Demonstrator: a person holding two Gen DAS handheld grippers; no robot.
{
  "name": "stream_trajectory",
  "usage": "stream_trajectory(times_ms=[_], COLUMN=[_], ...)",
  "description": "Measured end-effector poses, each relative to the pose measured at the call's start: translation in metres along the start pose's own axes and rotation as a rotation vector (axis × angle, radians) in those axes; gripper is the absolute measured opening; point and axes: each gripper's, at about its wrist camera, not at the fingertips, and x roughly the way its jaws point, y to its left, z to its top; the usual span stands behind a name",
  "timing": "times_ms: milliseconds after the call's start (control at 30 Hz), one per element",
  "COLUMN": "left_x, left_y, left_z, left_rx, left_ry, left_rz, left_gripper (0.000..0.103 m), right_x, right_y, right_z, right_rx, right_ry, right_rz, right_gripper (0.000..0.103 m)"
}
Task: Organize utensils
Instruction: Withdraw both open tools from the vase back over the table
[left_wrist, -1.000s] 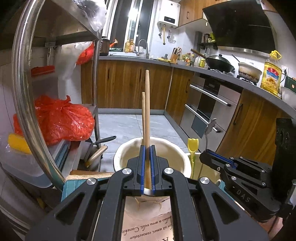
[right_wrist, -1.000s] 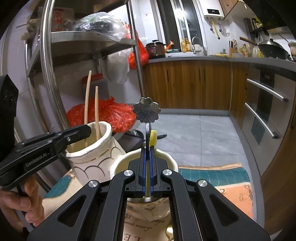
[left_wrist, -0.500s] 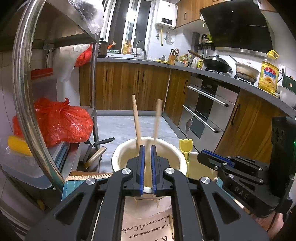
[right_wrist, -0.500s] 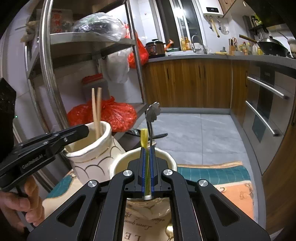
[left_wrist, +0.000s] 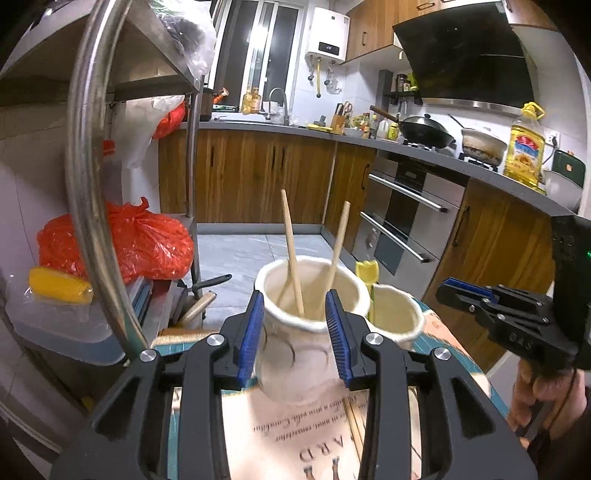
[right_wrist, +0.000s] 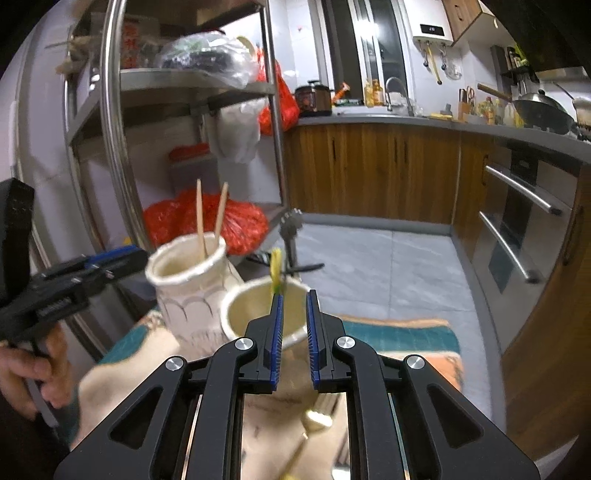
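Observation:
Two wooden chopsticks (left_wrist: 293, 254) lean apart inside a tall white ceramic jar (left_wrist: 295, 354). My left gripper (left_wrist: 294, 306) is open and empty, its blue pads on either side of that jar's rim. A shorter cream jar (right_wrist: 255, 314) stands beside it and holds a yellow-handled utensil (right_wrist: 275, 271) and a flower-topped metal one (right_wrist: 291, 236). My right gripper (right_wrist: 294, 306) is open and empty just above this jar's rim. The chopsticks also show in the right wrist view (right_wrist: 208, 218). Both jars stand on a printed cloth mat (left_wrist: 295, 435).
A steel rack (left_wrist: 85, 184) with a red plastic bag (left_wrist: 147, 240) stands close on the left. More gold-coloured utensils (right_wrist: 314, 421) lie on the mat under my right gripper. Wooden cabinets and an oven (left_wrist: 399, 229) lie across the tiled floor.
Both grippers have opened. The chopsticks dropped into the tall jar and spread apart. The flower-topped utensil dropped into the shorter jar and tilted away.

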Motion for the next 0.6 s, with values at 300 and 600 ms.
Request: stream_trajectory(times_ms=[300, 600], left_x=[-0.001, 0.018], left_y=[-0.017, -0.044], left_z=[-0.033, -0.077], left_rx=[0.057, 0.170], left_ry=[0.170, 0.377], left_rz=[-0.106, -0.162], left_gripper=[0.034, 0.034], right_x=[-0.007, -0.015], right_y=[-0.018, -0.017], right_z=[-0.040, -0.082], right_rx=[-0.018, -0.019], right_ry=[0.140, 0.252], right_rz=[-0.034, -0.055], right_gripper=[0.013, 0.014])
